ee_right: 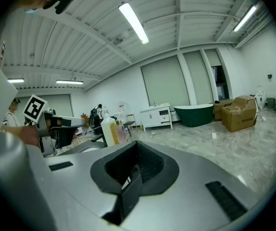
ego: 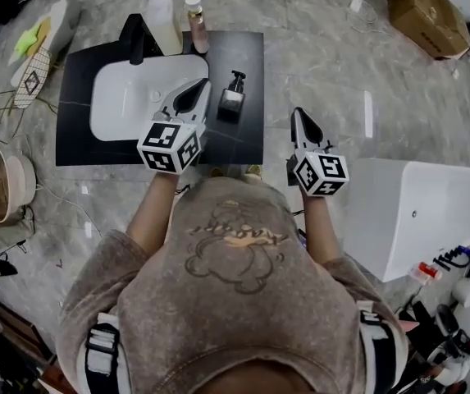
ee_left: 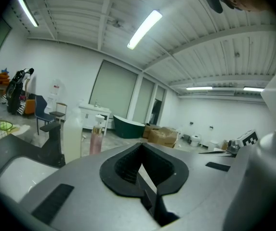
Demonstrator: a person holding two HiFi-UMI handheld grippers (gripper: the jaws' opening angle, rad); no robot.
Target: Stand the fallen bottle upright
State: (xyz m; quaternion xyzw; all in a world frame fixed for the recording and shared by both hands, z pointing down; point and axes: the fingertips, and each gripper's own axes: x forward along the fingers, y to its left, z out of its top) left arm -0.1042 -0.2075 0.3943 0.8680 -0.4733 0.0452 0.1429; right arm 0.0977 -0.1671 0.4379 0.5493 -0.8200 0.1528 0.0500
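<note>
You are holding the left gripper [ego: 195, 89] and the right gripper [ego: 302, 120] out in front of you, both clenched tight on nothing, the pads meeting in each gripper view. The left one is hovering over the near part of the black counter [ego: 247, 52], just beside the white sink [ego: 120, 105]. The right one is hanging off the counter's right edge, above the floor.

Against the counter's back edge a large pale bottle [ego: 162, 25] and a slimmer pink bottle [ego: 196, 25] are standing upright beside the black tap [ego: 136, 39]. The small dark pump bottle [ego: 232, 101] is sitting on the counter right of the sink, just beyond your left gripper's tip. That one is most likely your target.

From straight above I cannot tell whether the dark bottle is lying down or standing. Neither gripper view is showing it, since each gripper's own body is blocking the counter below. With nothing in either grip, you are either about to reach for it or are already done.
</note>
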